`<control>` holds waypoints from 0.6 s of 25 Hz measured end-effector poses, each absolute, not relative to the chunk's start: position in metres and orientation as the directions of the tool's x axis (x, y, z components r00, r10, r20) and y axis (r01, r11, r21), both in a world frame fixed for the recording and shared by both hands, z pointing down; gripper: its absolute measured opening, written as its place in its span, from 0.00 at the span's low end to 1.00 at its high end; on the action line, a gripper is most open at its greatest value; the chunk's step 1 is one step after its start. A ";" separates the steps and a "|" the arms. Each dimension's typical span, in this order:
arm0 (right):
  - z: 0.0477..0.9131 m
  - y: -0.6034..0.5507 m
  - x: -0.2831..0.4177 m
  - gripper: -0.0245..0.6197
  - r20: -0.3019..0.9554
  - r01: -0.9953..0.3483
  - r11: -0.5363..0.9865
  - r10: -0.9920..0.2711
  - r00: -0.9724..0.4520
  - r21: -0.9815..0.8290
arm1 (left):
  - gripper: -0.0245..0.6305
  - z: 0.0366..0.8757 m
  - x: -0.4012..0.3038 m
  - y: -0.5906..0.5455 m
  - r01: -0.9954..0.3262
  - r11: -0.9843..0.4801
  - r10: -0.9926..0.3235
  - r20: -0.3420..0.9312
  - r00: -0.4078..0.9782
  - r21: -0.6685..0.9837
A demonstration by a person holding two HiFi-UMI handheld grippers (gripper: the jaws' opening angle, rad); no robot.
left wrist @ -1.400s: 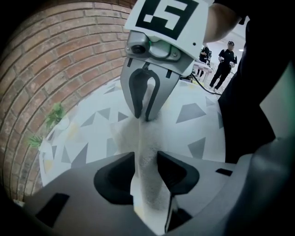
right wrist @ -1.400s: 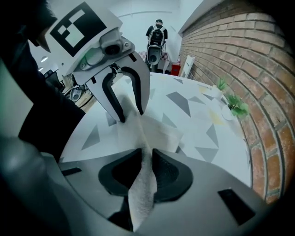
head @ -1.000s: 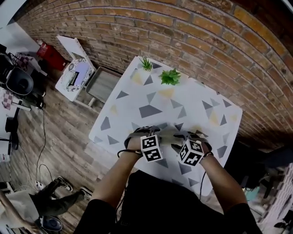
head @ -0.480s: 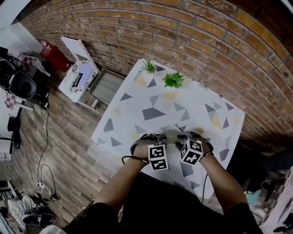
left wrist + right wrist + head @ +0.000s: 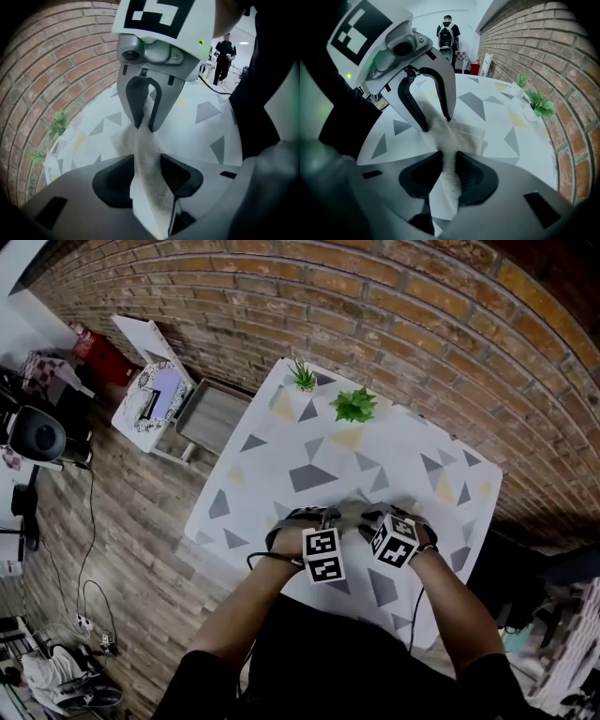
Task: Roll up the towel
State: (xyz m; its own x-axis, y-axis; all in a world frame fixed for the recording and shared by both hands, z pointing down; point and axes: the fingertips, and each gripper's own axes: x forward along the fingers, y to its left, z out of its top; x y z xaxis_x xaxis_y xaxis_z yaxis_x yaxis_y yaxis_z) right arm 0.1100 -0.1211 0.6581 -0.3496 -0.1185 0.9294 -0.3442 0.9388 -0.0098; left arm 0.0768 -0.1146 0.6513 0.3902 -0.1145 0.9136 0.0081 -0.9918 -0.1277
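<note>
Towel [image 5: 465,133] lies toward 12 o'clock, near edge running 9-to-3 between tools; left tool [image 5: 146,177] pinches it, and right tool [image 5: 447,179] jaws have just been closing onto it.

Left hand-held gripper [image 5: 314,516] and right hand-held gripper [image 5: 376,517] sit close together over the table [image 5: 309,442].

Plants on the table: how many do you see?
2. A small spiky plant stands at the table's far edge by the brick wall; a bushier plant just right of it in the head view. Its near edge is partly covered, so one could be hidden.
</note>
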 end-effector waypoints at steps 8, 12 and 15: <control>0.656 -0.091 0.114 0.18 0.928 -0.359 0.930 -0.067 -0.366 -0.075 | 0.35 0.653 0.082 -0.089 0.051 -0.992 -0.089 0.928 0.361 -0.115; 0.657 -0.063 0.121 0.18 0.928 -0.385 0.915 -0.036 -0.371 -0.118 | 0.35 0.647 0.085 -0.061 0.035 -0.996 -0.068 0.926 0.371 -0.088; 0.653 -0.045 0.127 0.18 0.925 -0.411 0.898 -0.015 -0.381 -0.155 | 0.36 0.644 0.086 -0.033 0.048 -0.997 -0.036 0.935 0.354 -0.057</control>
